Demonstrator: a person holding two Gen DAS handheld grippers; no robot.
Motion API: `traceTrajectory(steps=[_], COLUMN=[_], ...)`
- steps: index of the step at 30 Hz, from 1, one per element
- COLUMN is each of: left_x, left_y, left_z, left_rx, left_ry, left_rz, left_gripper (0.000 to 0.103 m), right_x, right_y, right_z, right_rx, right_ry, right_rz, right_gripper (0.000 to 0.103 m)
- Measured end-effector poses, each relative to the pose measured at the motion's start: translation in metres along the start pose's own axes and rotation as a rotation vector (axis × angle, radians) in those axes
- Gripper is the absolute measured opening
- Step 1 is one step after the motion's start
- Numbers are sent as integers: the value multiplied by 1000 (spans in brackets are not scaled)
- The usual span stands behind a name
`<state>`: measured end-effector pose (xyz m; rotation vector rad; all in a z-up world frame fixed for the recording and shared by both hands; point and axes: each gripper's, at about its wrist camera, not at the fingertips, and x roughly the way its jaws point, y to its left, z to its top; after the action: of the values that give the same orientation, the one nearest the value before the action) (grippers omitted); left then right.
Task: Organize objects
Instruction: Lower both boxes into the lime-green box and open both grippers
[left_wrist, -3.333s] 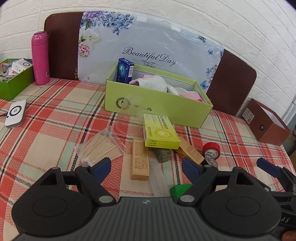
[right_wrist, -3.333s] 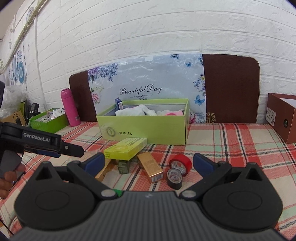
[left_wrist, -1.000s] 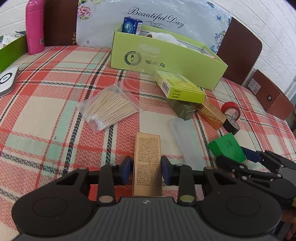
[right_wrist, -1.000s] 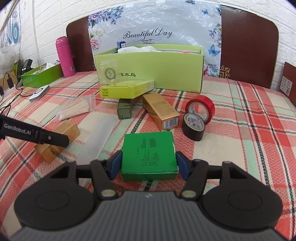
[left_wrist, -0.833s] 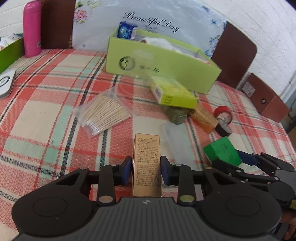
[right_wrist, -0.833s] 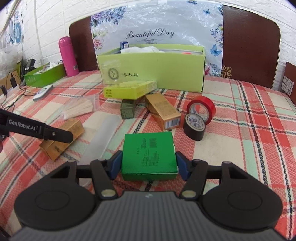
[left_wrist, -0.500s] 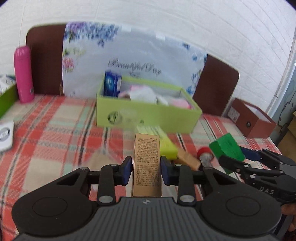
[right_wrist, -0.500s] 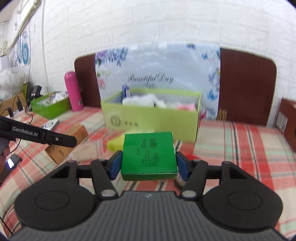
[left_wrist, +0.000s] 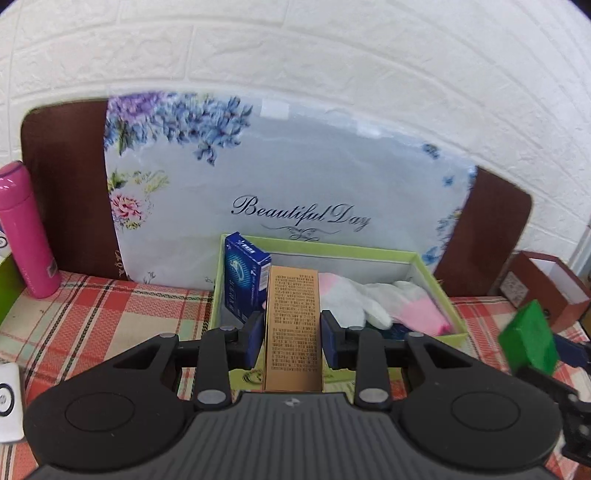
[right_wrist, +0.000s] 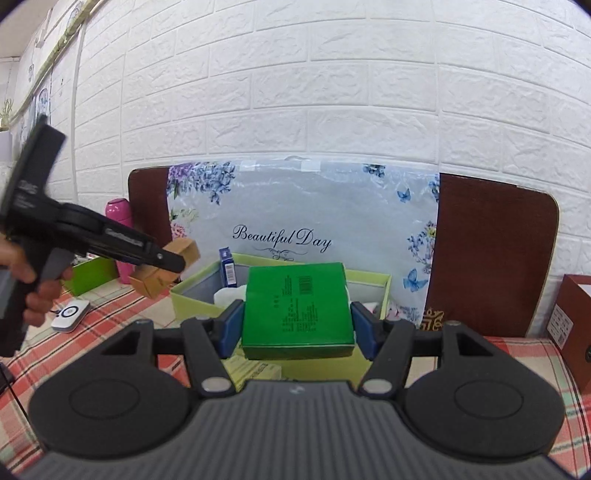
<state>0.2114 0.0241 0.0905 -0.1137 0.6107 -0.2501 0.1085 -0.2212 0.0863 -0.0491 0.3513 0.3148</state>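
Two clamped cartons, gold box (left_wrist: 293, 325) and green box (right_wrist: 297, 308), above tray rim (left_wrist: 428, 266).

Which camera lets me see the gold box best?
The left wrist view: the gold box fills the middle, text side up, clamped in the left gripper. The right wrist view shows only its small end, off left.

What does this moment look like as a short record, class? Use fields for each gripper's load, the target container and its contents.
left gripper: shut on gold box, held in the air
right gripper: shut on green box, held in the air
target container: lime-green open box, just ahead of both grippers
contents visible: blue carton, white glove, pink cloth
nearby: pink bottle
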Motion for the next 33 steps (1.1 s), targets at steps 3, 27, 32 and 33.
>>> traceTrajectory(steps=[3,27,32,33], left_x=[29,56,31,24], left_y=[10,5,-16,-20], left_z=[8,3,1,-1], left_rx=[-34,29,43,42], left_ry=[35,-45,-13,-12], left_rz=[18,81,76,74], left_gripper=[34,84,84,84], right_x=[21,137,106,99], right_y=[-6,-20,-16,-15], right_z=[3,-11,-7,-6], right_rx=[-1,-93,-70,-62], right_ry=[10,48,18,11], right_rz=[-4,-45,-46,-47], right_gripper=[60,103,103,103])
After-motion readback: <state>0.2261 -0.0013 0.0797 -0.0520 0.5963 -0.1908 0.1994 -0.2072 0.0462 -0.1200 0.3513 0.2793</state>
